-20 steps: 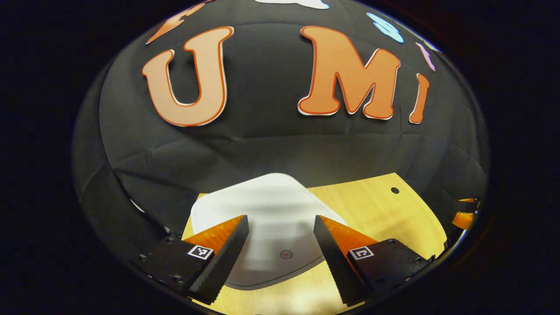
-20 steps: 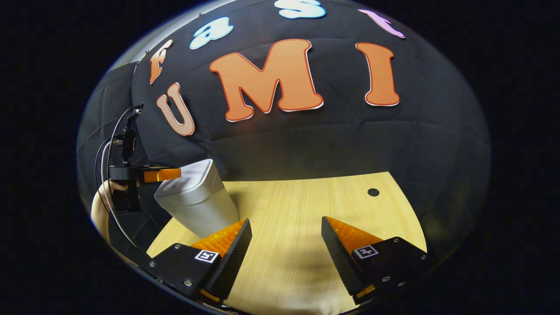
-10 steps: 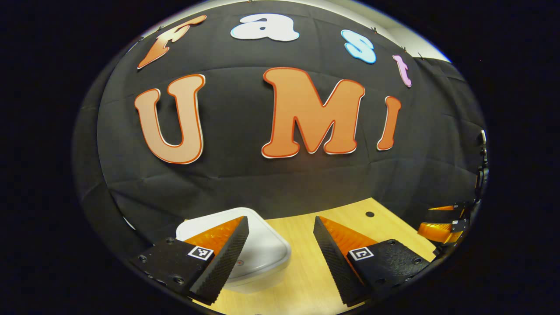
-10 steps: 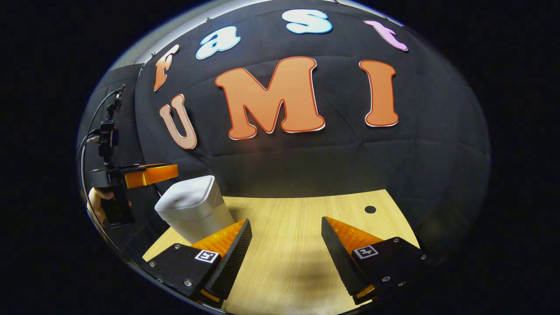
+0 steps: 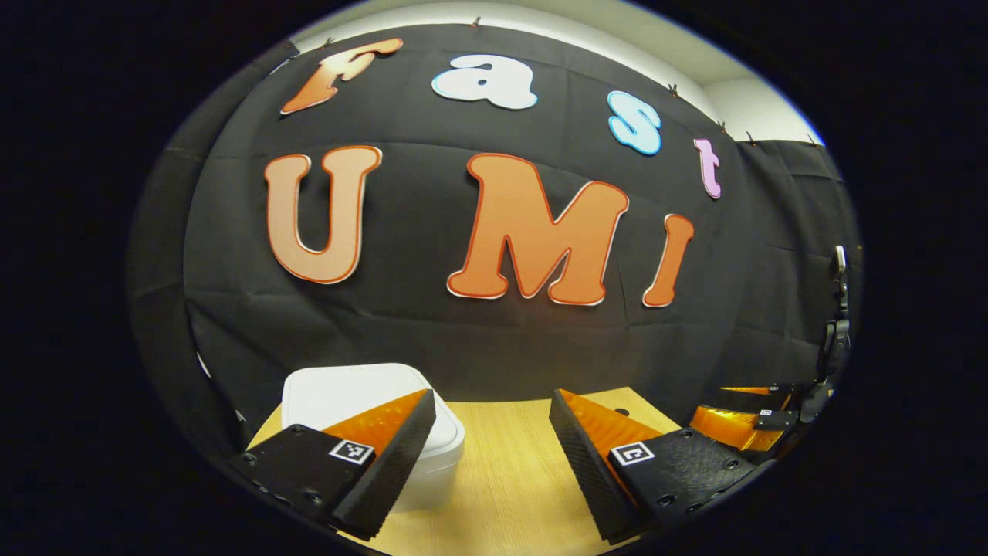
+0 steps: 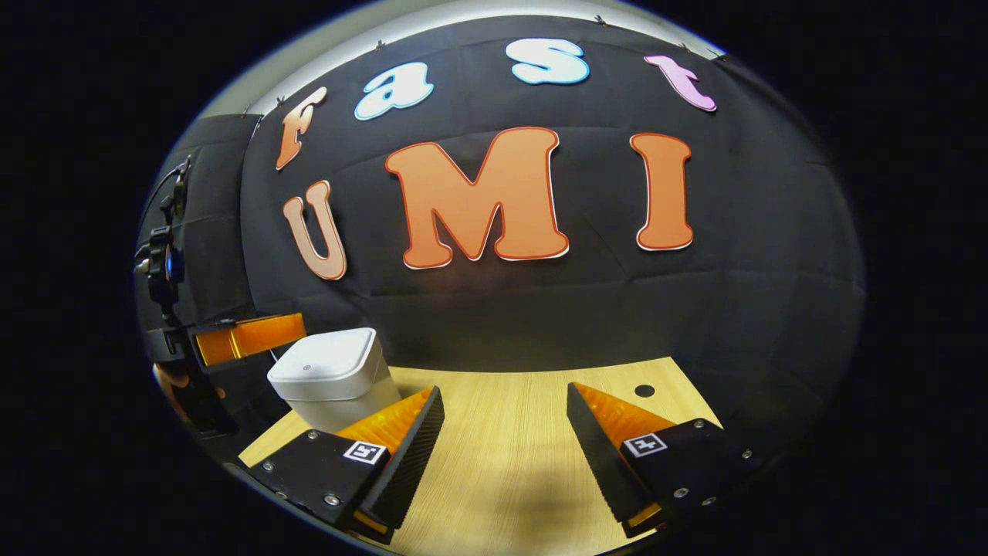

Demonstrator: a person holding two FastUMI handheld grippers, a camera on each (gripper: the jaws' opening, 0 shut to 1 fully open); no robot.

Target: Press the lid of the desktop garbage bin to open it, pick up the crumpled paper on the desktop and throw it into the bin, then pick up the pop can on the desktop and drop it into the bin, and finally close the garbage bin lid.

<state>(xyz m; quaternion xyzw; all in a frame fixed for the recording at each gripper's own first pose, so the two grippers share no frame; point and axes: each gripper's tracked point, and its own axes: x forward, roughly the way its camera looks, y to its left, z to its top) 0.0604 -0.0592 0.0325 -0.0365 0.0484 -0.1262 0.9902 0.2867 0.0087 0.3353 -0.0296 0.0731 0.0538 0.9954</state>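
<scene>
A white garbage bin (image 6: 333, 378) with its lid down stands on the wooden desktop (image 6: 502, 455) at the left of the right gripper view. In the left gripper view the same garbage bin (image 5: 340, 394) sits low at the left, partly behind my left finger. My left gripper (image 5: 492, 432) is open and holds nothing; it is pulled back from the bin. My right gripper (image 6: 505, 428) is open over bare wood, to the right of the bin. The left gripper (image 6: 231, 344) and a hand appear at the left edge of the right gripper view, beside the bin.
A small round hole (image 6: 644, 391) marks the desktop near its far right. The black cloth wall closes the desk at the back. The right gripper (image 5: 745, 421) shows at the right edge of the left gripper view.
My left gripper has drawn back and tilted upward from above the bin lid, so the bin now sits lower and to the left. The right gripper has also tilted up slightly.
</scene>
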